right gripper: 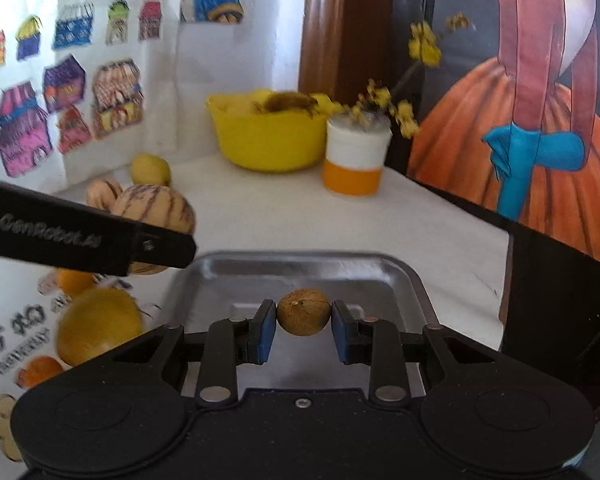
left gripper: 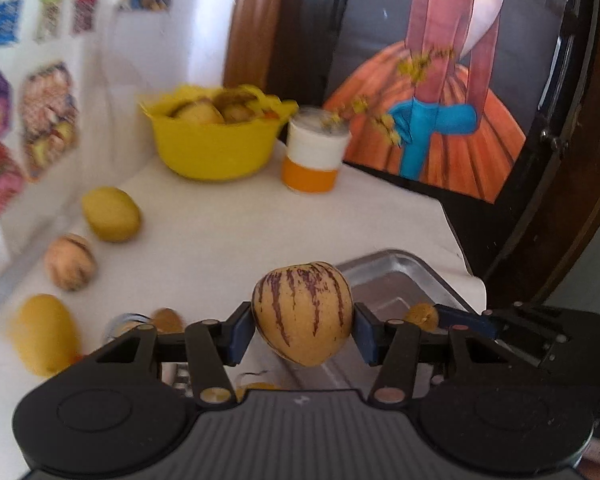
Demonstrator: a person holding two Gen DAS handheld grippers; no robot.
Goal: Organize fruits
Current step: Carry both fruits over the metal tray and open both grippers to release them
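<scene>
Covering the bench [right gripper: 440,232] is a white cloth, and a painting of an orange skirt [right gripper: 520,140] is propped along its far right edge. At the far corner a yellow bowl [right gripper: 266,142] heaped with fruit is seen, an orange-and-white cup [right gripper: 354,160] with yellow sprigs just beside it. Near the front edge a metal tray [right gripper: 300,272] is set. A striped melon [left gripper: 303,314] is clamped between the pads of the left tool [left gripper: 303,330], held above the tray's left rim; its long axis is roughly upright, slightly tilted, the tapered end pointing down. Along the left edge a lemon [left gripper: 111,214], a second striped fruit [left gripper: 70,262] and a yellow mango [left gripper: 44,334] are lined up. A small brown round fruit [right gripper: 303,312] is pinched by the right tool [right gripper: 303,326] over the tray, its pointed tip turned toward the camera.
</scene>
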